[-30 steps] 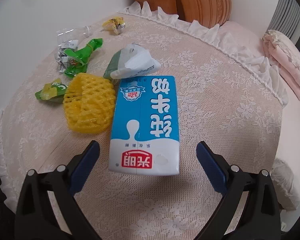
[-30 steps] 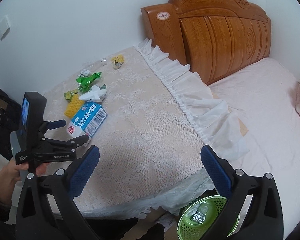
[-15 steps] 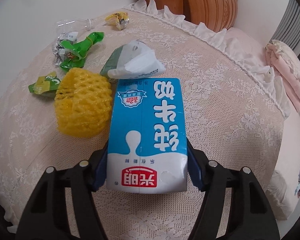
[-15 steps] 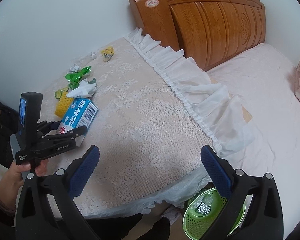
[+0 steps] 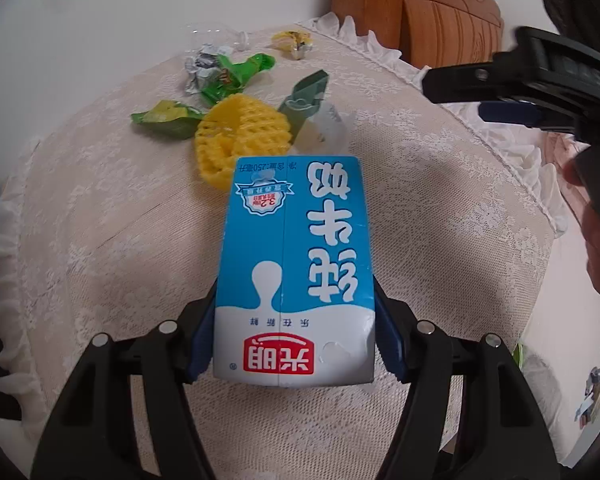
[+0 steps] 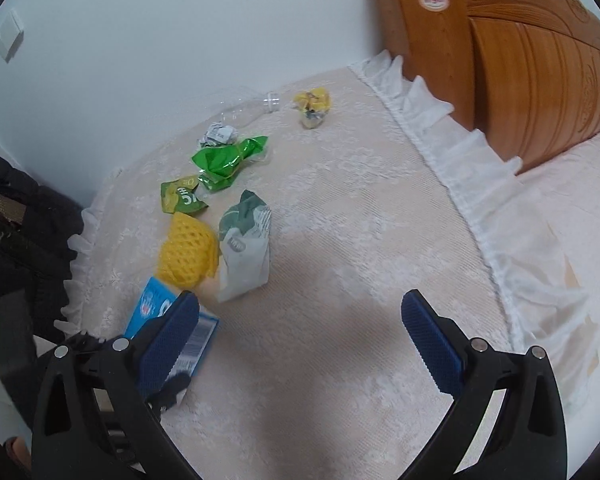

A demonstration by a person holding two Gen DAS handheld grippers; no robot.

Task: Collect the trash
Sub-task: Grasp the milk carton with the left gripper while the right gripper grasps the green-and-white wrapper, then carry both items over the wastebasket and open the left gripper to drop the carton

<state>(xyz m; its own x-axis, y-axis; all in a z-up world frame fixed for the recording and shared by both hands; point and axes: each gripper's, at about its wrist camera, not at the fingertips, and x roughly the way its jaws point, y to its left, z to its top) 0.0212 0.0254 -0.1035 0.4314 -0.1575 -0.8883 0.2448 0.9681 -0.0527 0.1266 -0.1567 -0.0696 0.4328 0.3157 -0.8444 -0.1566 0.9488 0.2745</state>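
L claw [image 5: 294, 336] squeezes the blue-and-white milk carton [image 5: 296, 264] on the lace-covered table [image 5: 440, 208]. R claw [image 6: 300, 332] is wide, holding nothing.

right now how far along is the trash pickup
Early. Nothing visibly binned yet. In hand: the left gripper is shut on the blue milk carton; the right gripper is open, empty. Left on the lace cloth: yellow foam net, white-green pouch, green wrappers, crumpled foil, clear bottle, yellow wrapper.
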